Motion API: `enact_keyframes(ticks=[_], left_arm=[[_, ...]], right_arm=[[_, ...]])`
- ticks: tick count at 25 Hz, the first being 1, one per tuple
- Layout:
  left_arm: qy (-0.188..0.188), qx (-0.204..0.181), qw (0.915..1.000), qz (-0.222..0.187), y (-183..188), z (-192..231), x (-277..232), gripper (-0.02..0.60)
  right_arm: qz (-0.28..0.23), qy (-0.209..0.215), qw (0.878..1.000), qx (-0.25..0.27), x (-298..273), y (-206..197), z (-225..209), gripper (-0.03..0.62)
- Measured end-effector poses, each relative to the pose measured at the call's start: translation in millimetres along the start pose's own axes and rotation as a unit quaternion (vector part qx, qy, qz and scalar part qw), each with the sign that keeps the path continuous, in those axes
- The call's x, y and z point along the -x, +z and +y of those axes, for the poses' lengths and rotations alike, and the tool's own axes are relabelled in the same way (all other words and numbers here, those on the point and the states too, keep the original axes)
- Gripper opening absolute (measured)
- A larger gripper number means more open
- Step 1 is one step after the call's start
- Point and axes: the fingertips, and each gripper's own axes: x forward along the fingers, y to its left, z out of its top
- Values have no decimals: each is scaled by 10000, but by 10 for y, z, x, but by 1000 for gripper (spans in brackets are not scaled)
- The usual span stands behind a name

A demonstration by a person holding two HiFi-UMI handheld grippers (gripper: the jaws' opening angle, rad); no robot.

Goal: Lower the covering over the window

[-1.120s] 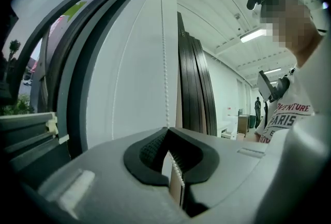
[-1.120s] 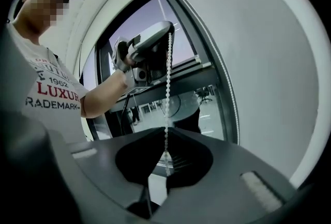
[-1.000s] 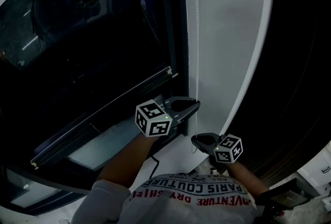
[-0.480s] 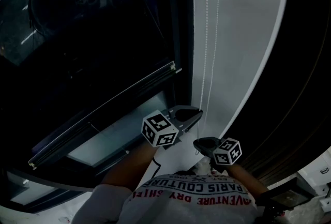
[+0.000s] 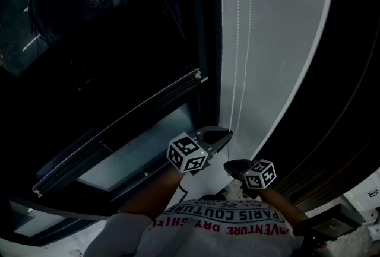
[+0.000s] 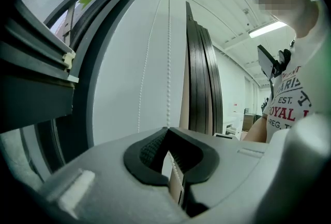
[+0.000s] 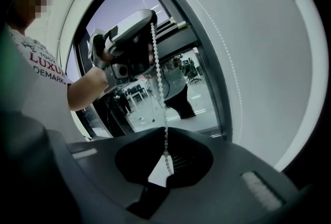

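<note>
Both hand-held grippers were clamped on the white beaded pull chain (image 5: 237,54), which hung down the pale grey wall strip (image 5: 279,42) at 3 o'clock from the window. The left gripper (image 5: 225,133) had its jaws pinched together on one strand, and in its own view the beads ran straight up from between them. The right gripper (image 5: 230,165) sat just beside it at about 5 o'clock. Its jaws were also closed on the chain, and the strand rose from them toward the left gripper.

The covering's slim dark bottom bar with white end caps (image 5: 119,131) slanted across the pane at 9 o'clock from the left gripper. What I took for the dark shade fabric (image 5: 89,42) lay beyond it toward 11 o'clock. On the near side, toward 7 o'clock, was a paler band of uncovered glass (image 5: 130,161).

I judged the lowering under way but unfinished — the bar had not reached the sill, and that band remained to be covered — so more chain had to be drawn
</note>
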Motion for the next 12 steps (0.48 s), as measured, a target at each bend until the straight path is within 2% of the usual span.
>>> enact_keyframes(ticks=[3, 7, 12], left_arm=[[9, -34, 10000, -13, 0, 0, -13, 3], [39, -5, 10000, -29, -11, -2, 22, 3], [71, -7, 10000, -30, 2, -39, 80, 3]], right_arm=[[24, 21, 10000, 77, -10, 5, -5, 17], [87, 230, 9988, 424, 6, 29, 88, 23], [-176, 190, 9982, 534, 218, 318, 115, 94]])
